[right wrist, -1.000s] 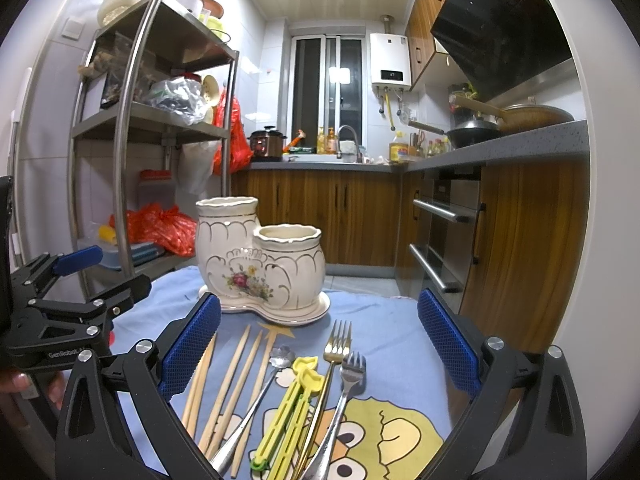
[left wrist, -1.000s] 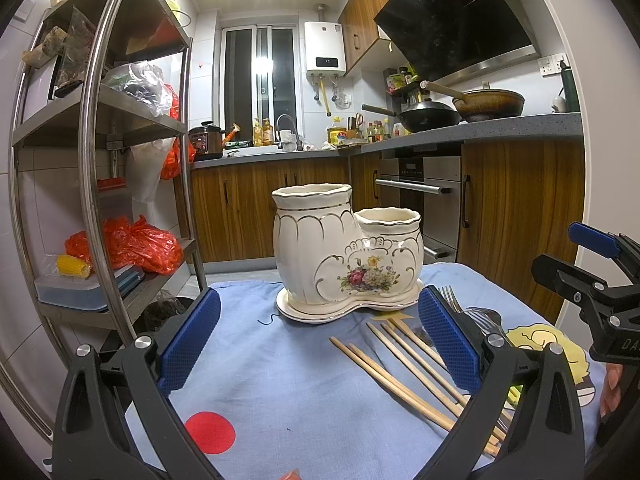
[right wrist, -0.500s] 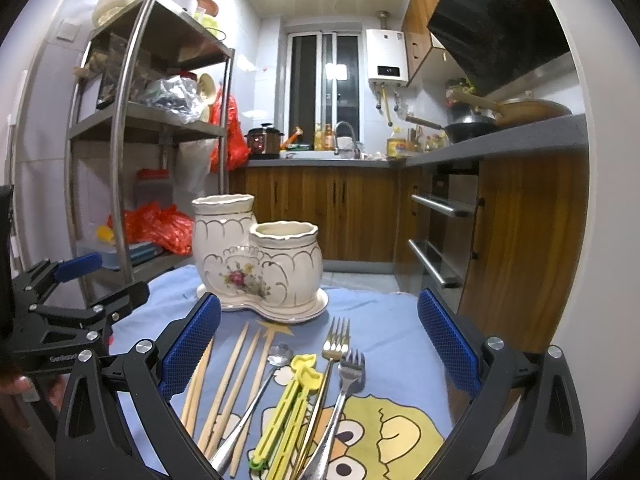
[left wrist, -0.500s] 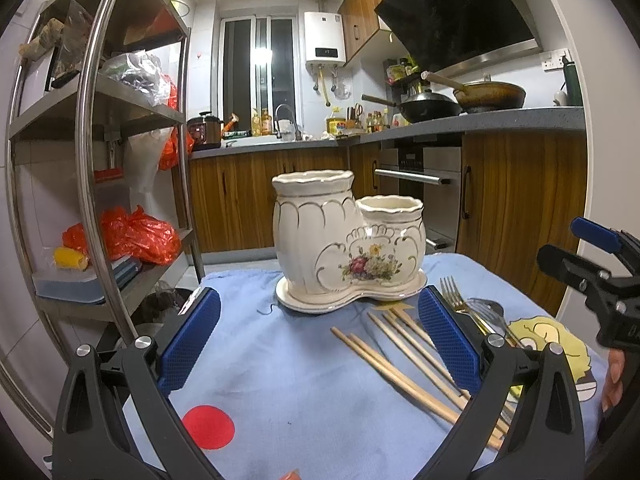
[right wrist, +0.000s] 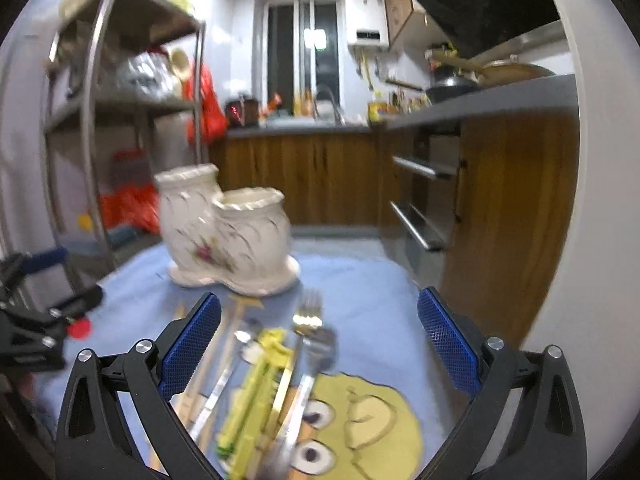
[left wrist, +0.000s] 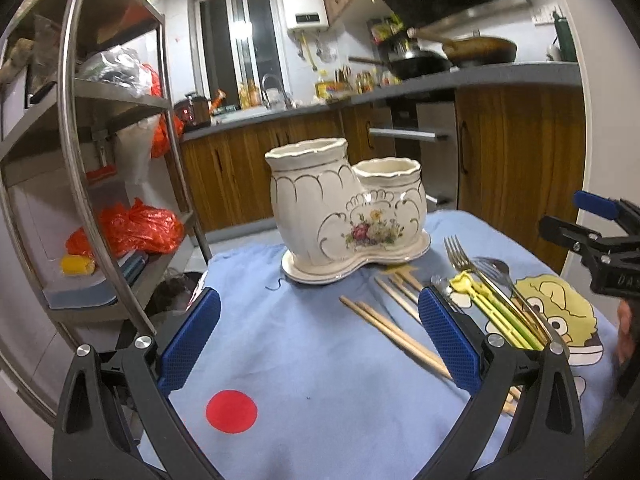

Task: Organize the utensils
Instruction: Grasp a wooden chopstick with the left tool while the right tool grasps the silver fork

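A white ceramic two-cup utensil holder (left wrist: pixel 344 208) with a flower print stands at the far side of the blue cloth; it also shows in the right wrist view (right wrist: pixel 228 236). In front of it lie wooden chopsticks (left wrist: pixel 392 332), yellow-green chopsticks (left wrist: pixel 492 308), forks (left wrist: pixel 456 252) and a spoon (left wrist: pixel 494 270). My left gripper (left wrist: pixel 316 340) is open and empty above the cloth, left of the utensils. My right gripper (right wrist: pixel 320 344) is open and empty, hovering over the yellow-green chopsticks (right wrist: pixel 256 392) and forks (right wrist: pixel 312 332); it also shows at the right edge of the left wrist view (left wrist: pixel 592 236).
A metal shelf rack (left wrist: pixel 80 152) with red bags stands left of the table. Wooden kitchen cabinets (left wrist: pixel 516 152) and an oven handle (left wrist: pixel 408 134) are behind and right. The cloth has a red dot (left wrist: pixel 231 411) and a yellow cartoon print (right wrist: pixel 360 424).
Both views have tilted down and moved closer to the table. The right wrist view is blurred by motion and now looks down on the forks and yellow-green chopsticks. Both grippers remain open.
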Tool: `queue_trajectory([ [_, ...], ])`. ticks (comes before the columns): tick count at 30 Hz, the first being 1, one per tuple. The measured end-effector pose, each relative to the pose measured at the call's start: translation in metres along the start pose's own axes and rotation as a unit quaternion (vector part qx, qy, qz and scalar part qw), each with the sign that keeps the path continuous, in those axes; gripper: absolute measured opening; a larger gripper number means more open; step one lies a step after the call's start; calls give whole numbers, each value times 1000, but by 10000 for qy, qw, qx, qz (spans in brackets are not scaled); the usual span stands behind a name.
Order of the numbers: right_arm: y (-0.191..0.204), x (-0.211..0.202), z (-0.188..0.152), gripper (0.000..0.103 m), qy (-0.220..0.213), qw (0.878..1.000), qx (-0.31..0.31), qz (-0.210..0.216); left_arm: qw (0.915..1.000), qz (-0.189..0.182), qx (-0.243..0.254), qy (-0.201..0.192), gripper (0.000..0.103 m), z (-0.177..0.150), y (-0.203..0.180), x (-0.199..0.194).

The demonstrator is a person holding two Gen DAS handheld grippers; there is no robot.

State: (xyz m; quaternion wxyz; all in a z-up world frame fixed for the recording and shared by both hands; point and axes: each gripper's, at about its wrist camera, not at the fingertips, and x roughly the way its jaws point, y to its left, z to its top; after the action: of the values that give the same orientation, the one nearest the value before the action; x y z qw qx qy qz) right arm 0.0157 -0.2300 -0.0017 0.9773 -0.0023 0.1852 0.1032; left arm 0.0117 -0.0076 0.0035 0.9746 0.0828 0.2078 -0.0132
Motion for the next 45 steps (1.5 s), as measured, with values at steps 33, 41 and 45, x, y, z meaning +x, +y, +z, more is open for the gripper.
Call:
queue_trajectory([
  [33,-9,97,-19,42,2672,9599,52,846,9556,-654,-798,2761,46,-8,-31,88],
  [41,-10,96,-19,42,2685,9590,8,906,9528,-568,-791,2875,46,-12,-27,73],
  [45,-10,94,-20,39,2686,9588,-38,923,9518,-526,-752,2928,47,-14,-28,70],
])
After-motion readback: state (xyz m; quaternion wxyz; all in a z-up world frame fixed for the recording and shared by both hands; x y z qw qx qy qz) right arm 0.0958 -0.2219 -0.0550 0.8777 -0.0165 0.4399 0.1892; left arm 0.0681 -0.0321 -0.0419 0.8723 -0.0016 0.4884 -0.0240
